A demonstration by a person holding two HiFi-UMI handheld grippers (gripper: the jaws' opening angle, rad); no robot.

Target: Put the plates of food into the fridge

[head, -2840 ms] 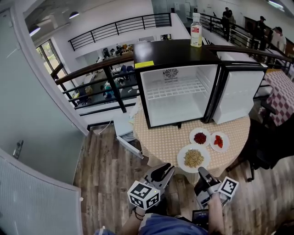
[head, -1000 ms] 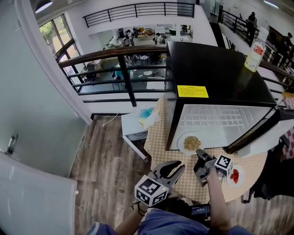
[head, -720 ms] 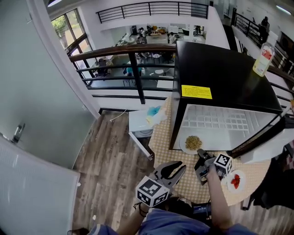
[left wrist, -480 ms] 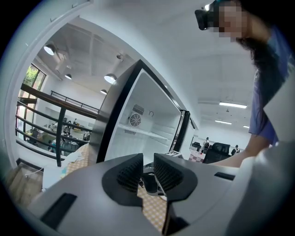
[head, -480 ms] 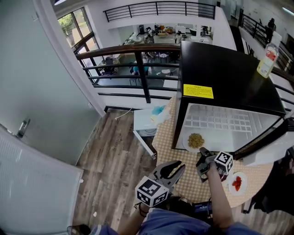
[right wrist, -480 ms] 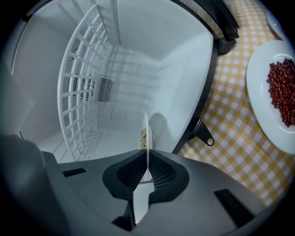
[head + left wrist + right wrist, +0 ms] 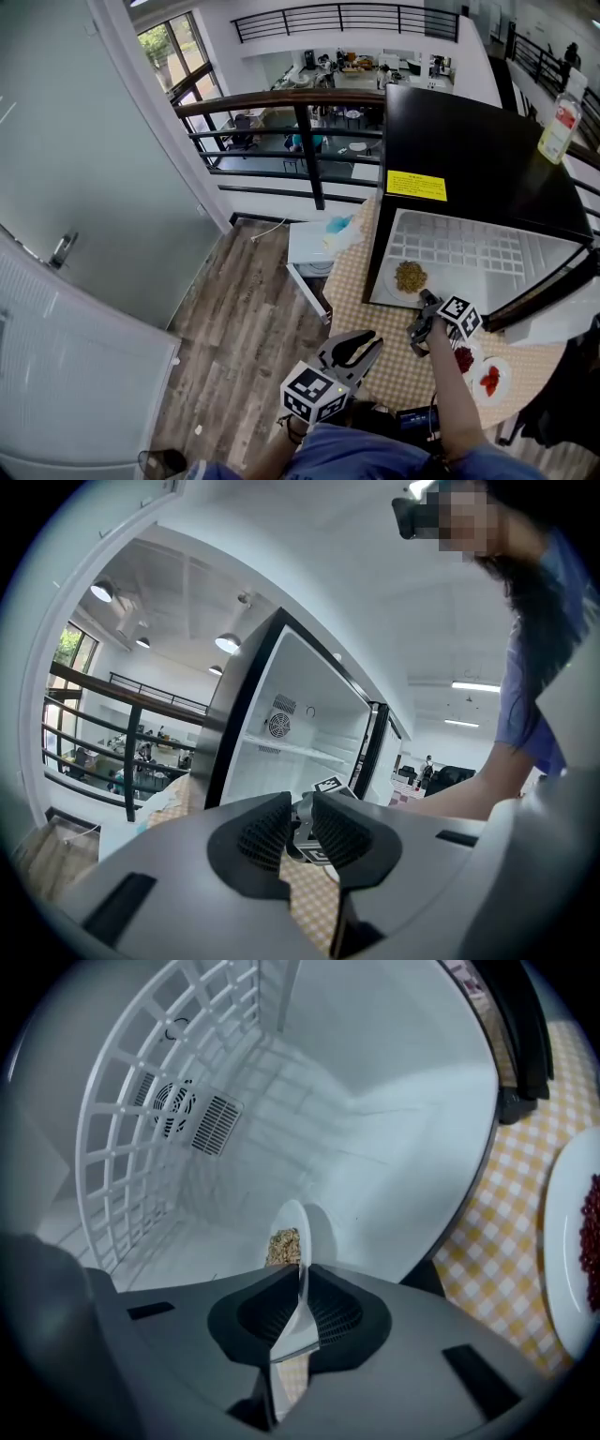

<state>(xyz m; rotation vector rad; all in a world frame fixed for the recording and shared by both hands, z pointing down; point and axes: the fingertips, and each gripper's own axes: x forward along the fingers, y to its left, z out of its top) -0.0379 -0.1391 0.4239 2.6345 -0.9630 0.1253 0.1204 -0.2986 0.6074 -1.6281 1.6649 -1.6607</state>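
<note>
White plate of noodles: off the tabletop now, inside the fridge, low over its floor.
Right gripper: clamped on that plate's rim, with the plate at its 12 o'clock.
Left gripper: jaws a sliver apart, empty.
Remaining: the dark-red plate and strawberry plate wait at the right gripper's 5 o'clock.

Wood floor, black balcony railing

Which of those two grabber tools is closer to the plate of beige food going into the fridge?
The right. The right gripper is clamped on the plate's rim, holding it inside the fridge. The left gripper hangs well back from the fridge, empty.
</note>
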